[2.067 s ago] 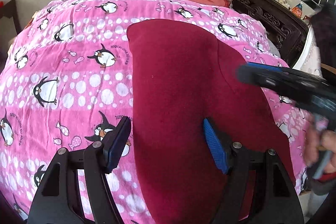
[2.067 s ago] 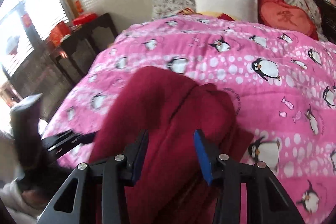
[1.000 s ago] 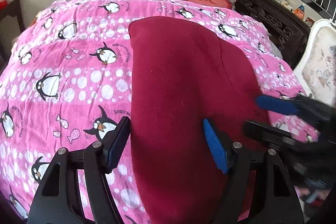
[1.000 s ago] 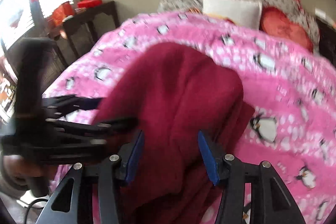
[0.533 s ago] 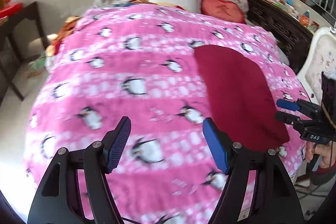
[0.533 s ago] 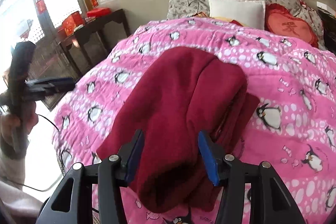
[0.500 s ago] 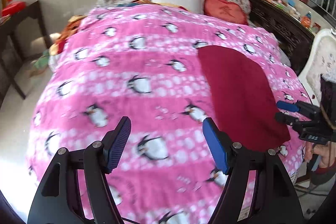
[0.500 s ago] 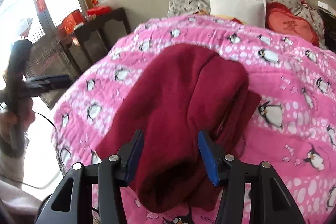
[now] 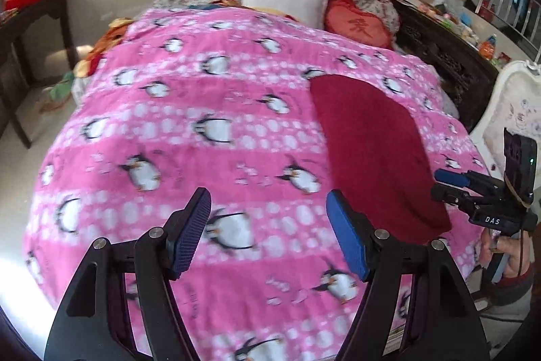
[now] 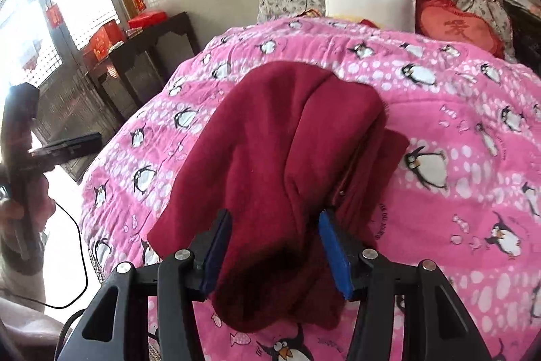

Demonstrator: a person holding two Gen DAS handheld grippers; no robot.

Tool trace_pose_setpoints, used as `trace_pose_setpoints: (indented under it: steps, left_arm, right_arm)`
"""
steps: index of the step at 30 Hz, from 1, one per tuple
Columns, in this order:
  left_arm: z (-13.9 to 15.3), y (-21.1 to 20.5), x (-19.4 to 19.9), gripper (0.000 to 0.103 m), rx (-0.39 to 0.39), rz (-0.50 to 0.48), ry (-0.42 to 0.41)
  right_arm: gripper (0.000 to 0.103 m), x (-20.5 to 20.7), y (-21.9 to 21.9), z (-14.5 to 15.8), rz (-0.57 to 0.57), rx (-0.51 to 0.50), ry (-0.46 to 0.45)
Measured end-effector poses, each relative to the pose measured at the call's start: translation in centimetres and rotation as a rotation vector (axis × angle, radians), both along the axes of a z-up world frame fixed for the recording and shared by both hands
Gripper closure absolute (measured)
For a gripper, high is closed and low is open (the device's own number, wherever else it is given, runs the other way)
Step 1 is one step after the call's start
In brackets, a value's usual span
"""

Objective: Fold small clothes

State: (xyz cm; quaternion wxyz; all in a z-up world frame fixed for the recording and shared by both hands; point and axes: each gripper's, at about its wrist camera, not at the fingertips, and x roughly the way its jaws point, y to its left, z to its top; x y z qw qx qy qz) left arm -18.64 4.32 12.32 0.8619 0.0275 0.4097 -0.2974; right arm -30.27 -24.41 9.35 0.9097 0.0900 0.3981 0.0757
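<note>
In the left wrist view, your left tool (image 9: 268, 234) is released and holds nothing; under it is only the pink penguin blanket (image 9: 175, 137). The folded dark red garment (image 9: 372, 144) lies ahead and to its right, near your right tool (image 9: 446, 185).

In the right wrist view, your right tool (image 10: 275, 254) is also released, its jaws standing on both sides of the garment's (image 10: 280, 154) near end without pressing it.

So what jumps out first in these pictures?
A bright pink penguin-print blanket covers the whole bed. On its near right part lies a folded dark red fleece garment. At the head sit a white square pillow and a red heart-shaped cushion.
</note>
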Motion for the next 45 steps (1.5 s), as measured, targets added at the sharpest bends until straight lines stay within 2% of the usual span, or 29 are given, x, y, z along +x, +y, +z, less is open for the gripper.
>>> trace_pose_setpoints:
  steps: [5,15,18,22,31,38,45]
  left_arm:
    - [-1.5,-3.8,0.6,0.032,-0.051,-0.039,0.046]
    - [-3.4,-10.0,1.9,0.032,-0.005,-0.054,0.031]
    - [-3.6,-10.6,2.7,0.032,-0.017,-0.04,0.057]
    - [-3.6,-11.4,2.4,0.032,-0.023,-0.053,0.048]
    - [-4.3,-13.1,1.7,0.032,0.02,-0.08,0.035]
    - [-5.1,-14.2,1.5,0.032,0.063,-0.085,-0.006]
    - [-5.3,-14.9,1.7,0.032,0.074,-0.087,-0.033]
  right_arm:
    - [0.051,0.0,-1.0,0.5,-0.044,0.009,-0.012]
    - [0.05,2.8,-3.1,-0.5,-0.118,0.052,0.011]
    - [0.05,3.0,-3.0,-0.3,-0.119,0.04,0.011]
    - [0.05,3.1,-2.8,-0.5,-0.114,0.034,0.017]
    - [0.049,3.8,-2.8,-1.2,-0.121,0.034,0.029]
    - [0.049,4.3,-3.0,-1.7,-0.122,0.03,0.031]
    - [0.044,5.4,-3.8,-2.6,-0.125,0.056,0.039]
